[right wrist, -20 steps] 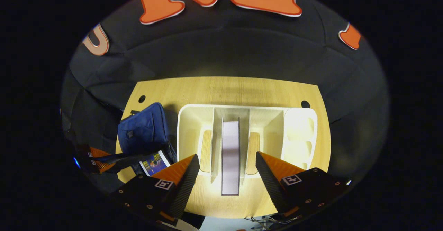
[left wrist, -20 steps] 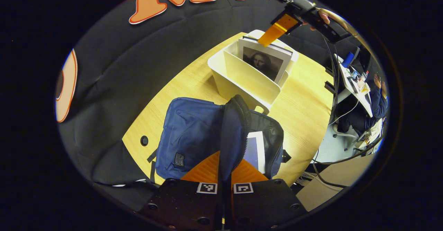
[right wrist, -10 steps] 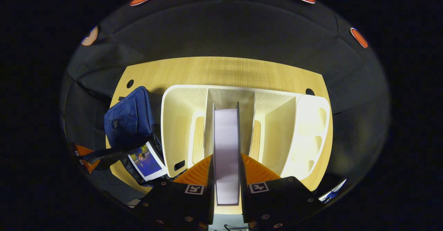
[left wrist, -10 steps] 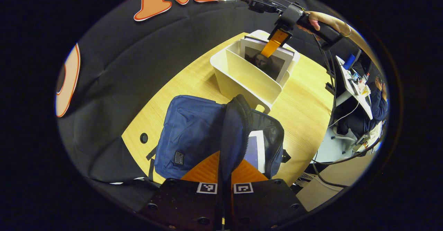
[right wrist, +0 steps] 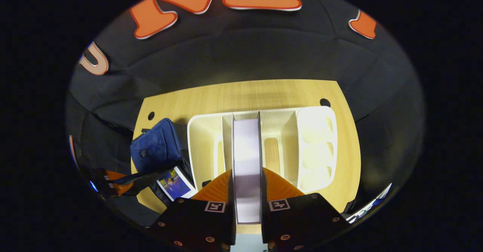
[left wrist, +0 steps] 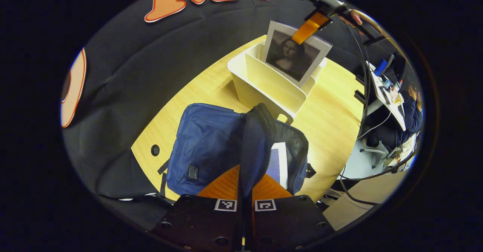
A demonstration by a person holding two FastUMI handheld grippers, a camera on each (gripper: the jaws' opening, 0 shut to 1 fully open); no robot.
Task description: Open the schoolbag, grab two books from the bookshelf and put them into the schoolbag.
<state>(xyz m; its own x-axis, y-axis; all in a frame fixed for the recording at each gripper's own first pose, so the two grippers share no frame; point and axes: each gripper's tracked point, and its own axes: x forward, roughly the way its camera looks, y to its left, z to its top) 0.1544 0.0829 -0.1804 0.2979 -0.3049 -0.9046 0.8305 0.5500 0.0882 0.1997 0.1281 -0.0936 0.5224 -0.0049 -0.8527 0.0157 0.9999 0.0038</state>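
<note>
The blue fabric schoolbag (left wrist: 211,146) lies unzipped on the wooden table (left wrist: 332,112) with one blue-covered book (right wrist: 174,182) inside, the left gripper (left wrist: 245,191) clenched on its flap (left wrist: 254,146), while the right gripper (right wrist: 247,191) grasps the second, portrait-covered book (left wrist: 292,54) partly raised from the white plastic bookshelf (left wrist: 264,86), leaving only its transfer into the bag.

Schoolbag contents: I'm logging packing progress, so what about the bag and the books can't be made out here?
- Book in the schoolbag: left gripper view, the raised flap covers most of it; count unclear.
- Same book: right gripper view, too small for detail.
- Lifted book: right gripper view, edge-on, cover hidden.
- Its lower edge: left gripper view, behind the bookshelf divider.
</note>
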